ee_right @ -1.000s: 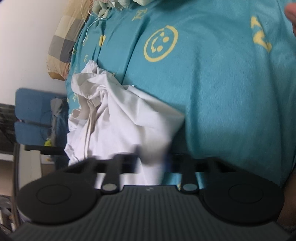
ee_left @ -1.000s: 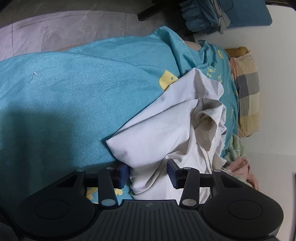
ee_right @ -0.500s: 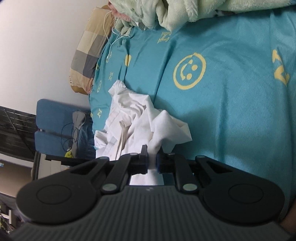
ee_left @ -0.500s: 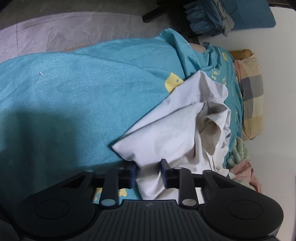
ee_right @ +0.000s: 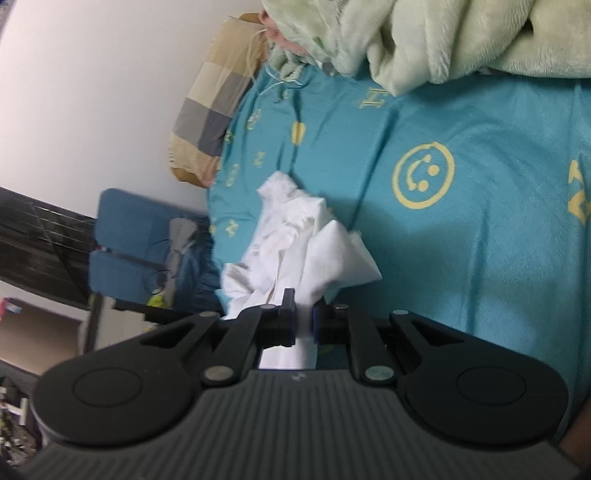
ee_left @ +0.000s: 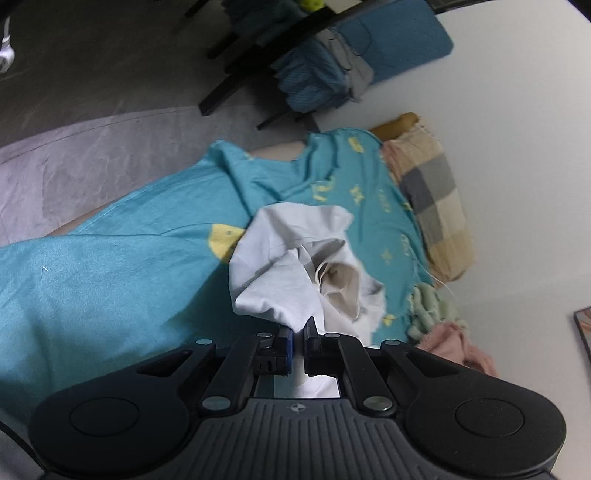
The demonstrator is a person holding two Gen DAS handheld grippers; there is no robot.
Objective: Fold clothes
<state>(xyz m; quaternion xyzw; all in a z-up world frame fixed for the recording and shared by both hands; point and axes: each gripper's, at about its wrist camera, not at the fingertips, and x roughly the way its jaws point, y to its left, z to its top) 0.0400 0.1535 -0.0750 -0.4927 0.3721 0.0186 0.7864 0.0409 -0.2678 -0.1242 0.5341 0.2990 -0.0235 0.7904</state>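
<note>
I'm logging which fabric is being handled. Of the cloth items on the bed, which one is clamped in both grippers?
The white garment: the left gripper and right gripper pinch it. The green fleece blanket and checked pillow lie untouched.

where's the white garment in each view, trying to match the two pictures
Left wrist: the white garment is bunched at centre, running down into the left gripper.
Right wrist: it is at centre-left, pinched in the right gripper.
Shared landmark: the checked pillow by the wall.
</note>
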